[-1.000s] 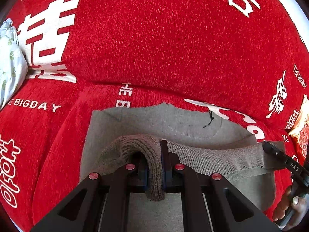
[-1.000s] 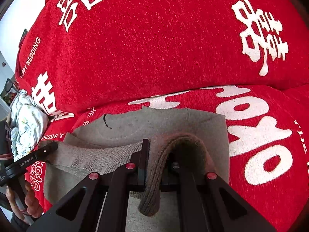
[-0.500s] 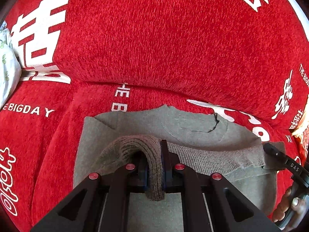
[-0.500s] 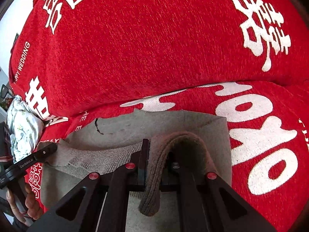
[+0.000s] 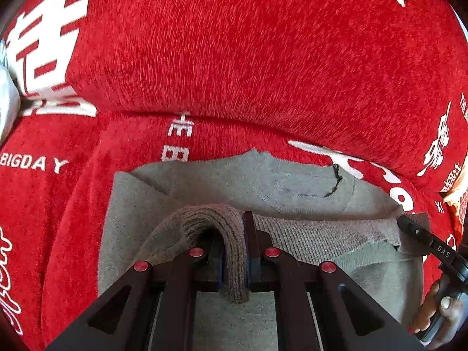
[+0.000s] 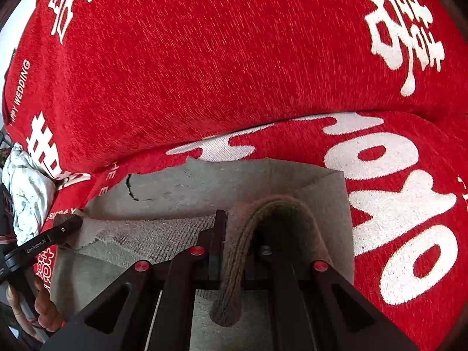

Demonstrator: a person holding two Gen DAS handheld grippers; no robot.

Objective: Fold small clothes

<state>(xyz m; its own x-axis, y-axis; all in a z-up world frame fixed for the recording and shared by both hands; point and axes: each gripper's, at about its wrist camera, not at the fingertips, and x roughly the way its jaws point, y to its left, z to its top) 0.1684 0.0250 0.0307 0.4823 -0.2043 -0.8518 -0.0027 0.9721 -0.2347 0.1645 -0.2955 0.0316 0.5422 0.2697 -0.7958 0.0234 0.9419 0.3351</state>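
A small grey knitted sweater lies flat on the seat of a sofa draped in a red plush cover printed with white characters, its neckline toward the backrest. The left gripper, black with red screw heads, is clamped tight on the ribbed brownish hem, which humps up between its jaws; the right gripper pinches the same hem at the other corner, the band stretched between them over the sweater's body. The person's right hand shows low at the right edge. Far left, a crumpled white floral-print cloth sits against the cushion.
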